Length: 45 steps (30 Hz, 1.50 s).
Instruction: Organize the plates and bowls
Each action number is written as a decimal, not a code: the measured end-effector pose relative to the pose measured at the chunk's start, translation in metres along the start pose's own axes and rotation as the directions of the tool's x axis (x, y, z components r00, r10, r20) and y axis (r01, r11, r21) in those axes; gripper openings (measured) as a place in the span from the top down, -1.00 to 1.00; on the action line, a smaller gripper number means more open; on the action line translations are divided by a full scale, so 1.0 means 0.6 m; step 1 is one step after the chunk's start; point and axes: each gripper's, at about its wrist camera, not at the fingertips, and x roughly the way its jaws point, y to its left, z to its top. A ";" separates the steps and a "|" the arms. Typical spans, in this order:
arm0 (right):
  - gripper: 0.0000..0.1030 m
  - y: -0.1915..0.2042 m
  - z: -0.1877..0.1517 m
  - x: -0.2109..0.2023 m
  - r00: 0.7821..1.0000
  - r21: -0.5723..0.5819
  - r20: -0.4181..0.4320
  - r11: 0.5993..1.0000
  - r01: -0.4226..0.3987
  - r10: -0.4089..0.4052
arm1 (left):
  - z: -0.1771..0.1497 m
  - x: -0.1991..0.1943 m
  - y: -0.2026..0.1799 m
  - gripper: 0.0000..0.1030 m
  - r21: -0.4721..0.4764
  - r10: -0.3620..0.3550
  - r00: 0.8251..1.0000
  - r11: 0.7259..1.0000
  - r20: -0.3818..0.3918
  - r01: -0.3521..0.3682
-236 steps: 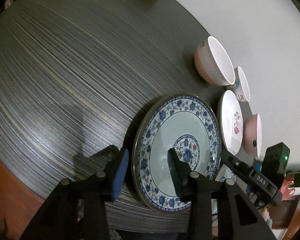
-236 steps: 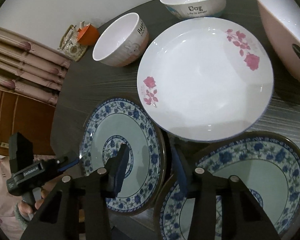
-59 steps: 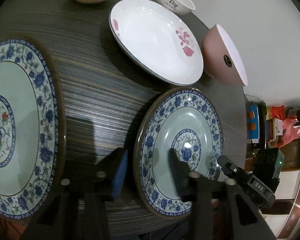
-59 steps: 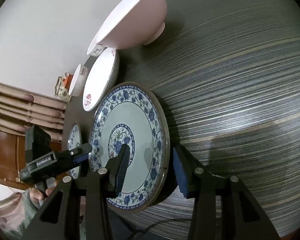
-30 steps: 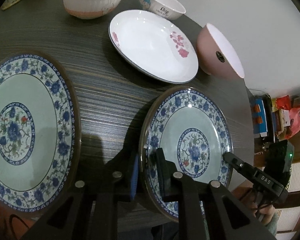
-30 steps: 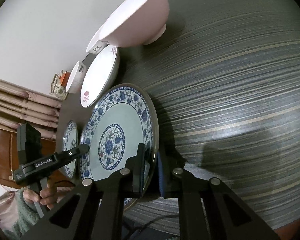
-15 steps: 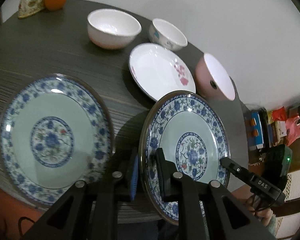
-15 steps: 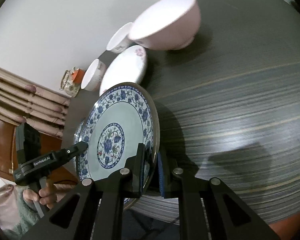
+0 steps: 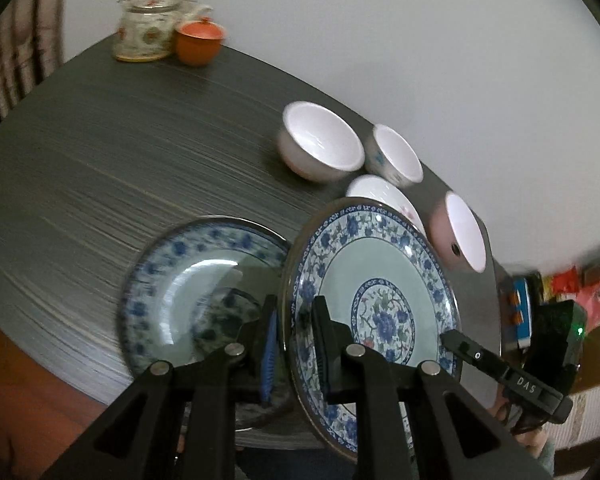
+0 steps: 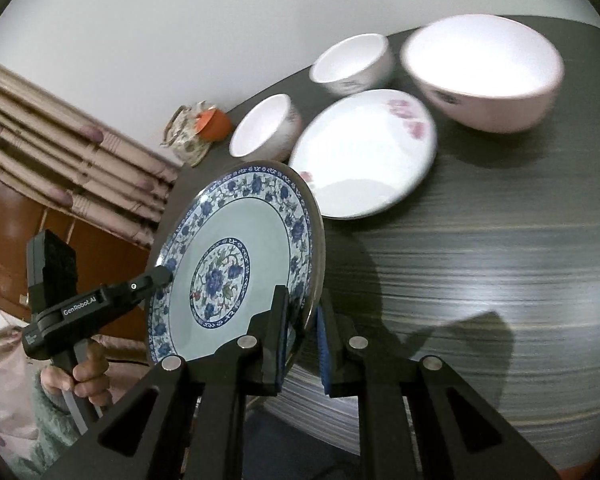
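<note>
Both grippers clamp one blue-and-white floral plate [image 9: 384, 280] by opposite rims and hold it lifted off the dark round table [image 9: 100, 152]. My left gripper [image 9: 294, 344] is shut on its near rim. My right gripper [image 10: 302, 332] is shut on the other rim of the same plate [image 10: 236, 264]. A second blue-and-white plate [image 9: 196, 280] lies flat on the table, to the left of and below the held one. A white rose plate [image 10: 364, 152], a large pink bowl [image 10: 484, 72] and two small white bowls [image 10: 352, 64] [image 10: 264, 128] stand behind.
A floral teapot [image 9: 148, 24] and an orange cup [image 9: 199, 42] stand at the table's far edge by the wall. The table's front edge [image 10: 340, 416] runs just under my grippers. Curtains [image 10: 60, 152] hang to the left.
The held plate has risen higher off the table and moved left toward the second blue plate, whose right edge it now overlaps in view. Both grippers stay clamped.
</note>
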 end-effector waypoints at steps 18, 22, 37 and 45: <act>0.72 0.086 0.000 0.142 0.990 -0.051 -0.140 0.999 -0.007 0.000 | 0.004 0.013 0.153 0.72 -0.180 0.042 0.999 0.983 0.009 -0.040; 0.72 0.087 -0.004 0.164 0.987 -0.047 -0.161 0.999 0.006 -0.014 | 0.004 0.023 0.170 0.72 -0.200 0.054 0.999 0.978 0.004 -0.052; 0.69 0.103 -0.012 0.200 0.983 -0.075 -0.177 0.996 0.045 -0.057 | 0.002 0.055 0.184 0.71 -0.198 0.094 0.995 0.975 -0.036 -0.099; 0.57 0.122 -0.022 0.212 0.973 -0.146 -0.187 0.984 0.105 -0.131 | 0.002 0.059 0.187 0.68 -0.204 0.110 0.993 0.972 -0.046 -0.117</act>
